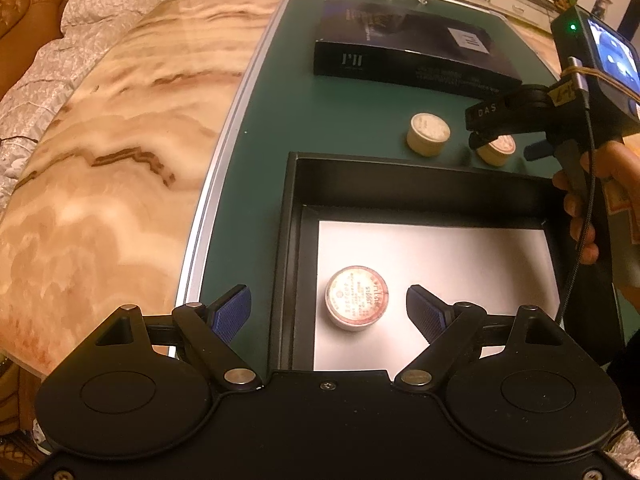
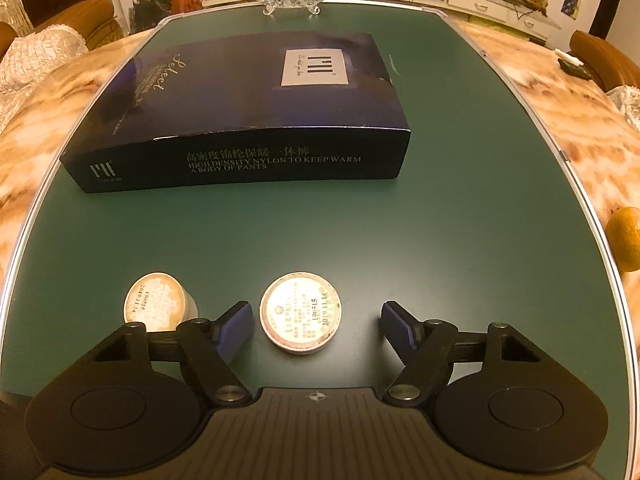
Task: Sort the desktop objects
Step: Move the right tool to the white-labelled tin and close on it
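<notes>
Three round tins show across the green tabletop (image 2: 400,232). The left hand-held gripper (image 1: 328,312) hangs released over the black tray (image 1: 288,264), where one tin (image 1: 357,298) lies on the pale liner. The right hand-held gripper (image 2: 316,326), also spread wide, brackets a second tin (image 2: 301,313) without touching; a third tin (image 2: 158,306) sits just left.

Green mat (image 2: 440,208), dark box (image 2: 248,104), two tins (image 2: 300,314)
</notes>
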`<action>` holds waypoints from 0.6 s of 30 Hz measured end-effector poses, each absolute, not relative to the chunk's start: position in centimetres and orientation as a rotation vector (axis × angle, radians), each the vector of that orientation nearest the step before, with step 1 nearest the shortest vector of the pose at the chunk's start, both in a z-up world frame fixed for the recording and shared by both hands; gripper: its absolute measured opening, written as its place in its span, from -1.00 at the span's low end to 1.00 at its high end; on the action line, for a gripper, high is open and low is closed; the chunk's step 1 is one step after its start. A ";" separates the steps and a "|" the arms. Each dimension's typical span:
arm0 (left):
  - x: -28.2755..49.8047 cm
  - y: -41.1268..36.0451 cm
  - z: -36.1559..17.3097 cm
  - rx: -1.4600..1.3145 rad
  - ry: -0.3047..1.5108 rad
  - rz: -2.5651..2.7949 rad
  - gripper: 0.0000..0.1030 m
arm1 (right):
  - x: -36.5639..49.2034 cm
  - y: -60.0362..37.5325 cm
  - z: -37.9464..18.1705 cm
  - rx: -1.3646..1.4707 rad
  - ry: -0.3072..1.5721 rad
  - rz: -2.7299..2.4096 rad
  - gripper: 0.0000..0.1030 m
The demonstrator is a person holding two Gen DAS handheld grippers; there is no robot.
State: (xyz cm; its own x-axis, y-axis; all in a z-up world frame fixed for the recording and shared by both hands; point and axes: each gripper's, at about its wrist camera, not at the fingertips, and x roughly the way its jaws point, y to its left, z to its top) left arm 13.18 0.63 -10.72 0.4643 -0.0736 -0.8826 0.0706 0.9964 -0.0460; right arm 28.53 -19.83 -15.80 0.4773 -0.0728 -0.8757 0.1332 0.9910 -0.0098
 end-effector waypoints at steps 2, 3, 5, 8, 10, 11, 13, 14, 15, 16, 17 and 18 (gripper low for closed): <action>13.2 0.6 -10.8 -0.003 1.087 -0.091 0.65 | 28.6 -19.8 -15.9 0.061 1.068 -0.125 0.32; 13.1 0.5 -10.8 -0.003 1.088 -0.091 0.65 | 28.6 -19.9 -15.9 0.064 1.069 -0.125 0.31; 13.1 0.5 -10.8 -0.003 1.088 -0.091 0.65 | 28.6 -19.9 -15.9 0.068 1.070 -0.124 0.26; 13.1 0.5 -10.8 -0.001 1.088 -0.091 0.65 | 28.6 -19.9 -15.9 0.067 1.068 -0.124 0.16; 13.1 0.5 -10.8 0.000 1.088 -0.091 0.65 | 28.6 -19.8 -15.9 0.065 1.069 -0.123 0.02; 13.1 0.5 -10.8 0.000 1.089 -0.091 0.65 | 28.6 -19.8 -15.9 0.066 1.071 -0.122 -0.08; 13.1 0.5 -10.9 -0.001 1.092 -0.092 0.65 | 28.6 -19.8 -16.0 0.070 1.074 -0.123 -0.13; 13.1 0.5 -10.9 0.000 1.092 -0.092 0.65 | 28.6 -19.8 -16.0 0.069 1.074 -0.125 -0.13; 13.1 0.5 -10.9 0.000 1.094 -0.092 0.65 | 28.6 -19.8 -16.0 0.068 1.074 -0.127 -0.13; 13.1 0.5 -10.9 0.001 1.095 -0.092 0.65 | 28.5 -19.8 -16.0 0.068 1.073 -0.128 -0.13; 13.0 0.5 -11.0 0.001 1.096 -0.092 0.65 | 28.5 -19.8 -16.0 0.069 1.074 -0.128 -0.13; 13.0 0.5 -11.0 0.000 1.096 -0.092 0.65 | 28.5 -19.9 -16.0 0.069 1.074 -0.129 -0.13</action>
